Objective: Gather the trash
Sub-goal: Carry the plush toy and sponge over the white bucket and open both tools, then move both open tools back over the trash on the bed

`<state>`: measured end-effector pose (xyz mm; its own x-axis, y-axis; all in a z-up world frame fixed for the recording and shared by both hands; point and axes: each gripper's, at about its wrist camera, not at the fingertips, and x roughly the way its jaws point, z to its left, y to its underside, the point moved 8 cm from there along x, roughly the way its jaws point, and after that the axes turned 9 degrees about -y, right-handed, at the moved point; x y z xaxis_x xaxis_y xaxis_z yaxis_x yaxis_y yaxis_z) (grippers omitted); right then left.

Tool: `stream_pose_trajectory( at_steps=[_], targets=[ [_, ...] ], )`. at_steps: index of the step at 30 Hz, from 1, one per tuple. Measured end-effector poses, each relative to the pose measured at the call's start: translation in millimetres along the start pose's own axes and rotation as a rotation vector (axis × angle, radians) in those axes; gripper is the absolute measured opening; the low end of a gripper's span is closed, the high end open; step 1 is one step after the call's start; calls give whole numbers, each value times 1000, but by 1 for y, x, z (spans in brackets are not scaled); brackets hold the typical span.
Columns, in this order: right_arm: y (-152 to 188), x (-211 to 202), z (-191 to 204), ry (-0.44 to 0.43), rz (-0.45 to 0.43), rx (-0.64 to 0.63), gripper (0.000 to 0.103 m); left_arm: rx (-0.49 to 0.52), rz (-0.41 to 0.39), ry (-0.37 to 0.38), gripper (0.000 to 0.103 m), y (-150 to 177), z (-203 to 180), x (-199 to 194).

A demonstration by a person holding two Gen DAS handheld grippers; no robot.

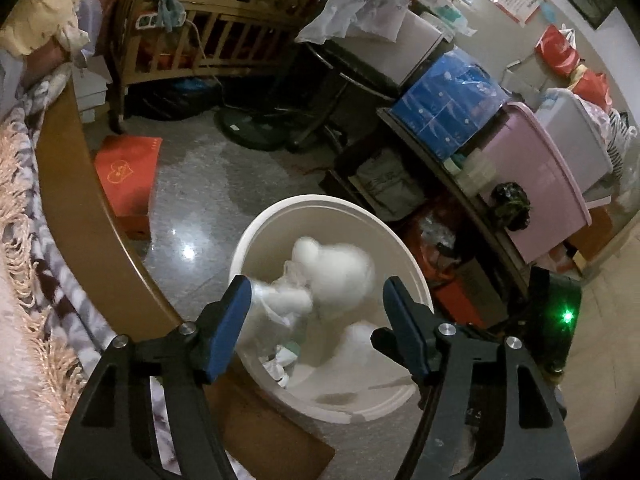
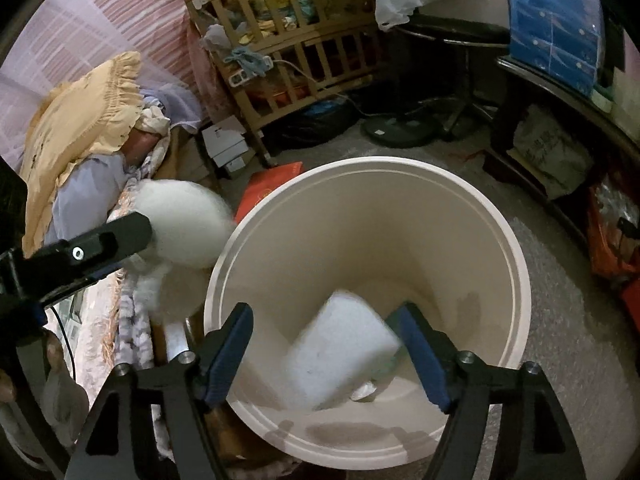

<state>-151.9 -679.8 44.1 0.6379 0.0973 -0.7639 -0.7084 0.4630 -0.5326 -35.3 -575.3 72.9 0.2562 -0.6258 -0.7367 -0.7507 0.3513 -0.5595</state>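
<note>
A white round trash bin point(image 1: 376, 404) stands on the floor beside the bed. My left gripper point(image 1: 318, 320) is open above the bin; a blurred white wad point(image 1: 340, 276) is in mid-air between its fingers, over crumpled paper and plastic trash point(image 1: 280, 356) in the bin. My right gripper point(image 2: 326, 344) is open over the bin point(image 2: 516, 264); a blurred white piece of paper point(image 2: 340, 352) is falling inside. In the right wrist view the left gripper's finger point(image 2: 100, 240) shows at the left with the white wad point(image 2: 180, 220) next to it.
A bed with a patterned blanket point(image 1: 24, 240) and a wooden frame lies at the left. A red box point(image 1: 128, 176), a wooden crib point(image 1: 208, 28), a fan base point(image 1: 252, 128), and shelves with blue, pink and grey bins point(image 1: 532, 168) surround the grey floor.
</note>
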Motion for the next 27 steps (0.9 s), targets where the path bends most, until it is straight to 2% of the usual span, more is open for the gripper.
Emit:
stream_pose_trajectory(
  at_steps=[5,13,22,27],
  targets=[
    [3,4,6,-9,10,-4,74,8,-12,-36,67,1,10,-9],
    [4,10,31,-30,22,-45,74,16,-61,-165,67,10,45,-33],
    [5,12,86,-88,19,-111,74,-3,-102,-308,67,26,94,-68],
    [4,17,128,-149,26,-149,74,-38,-119,-375,67,36,125,-92]
  ],
)
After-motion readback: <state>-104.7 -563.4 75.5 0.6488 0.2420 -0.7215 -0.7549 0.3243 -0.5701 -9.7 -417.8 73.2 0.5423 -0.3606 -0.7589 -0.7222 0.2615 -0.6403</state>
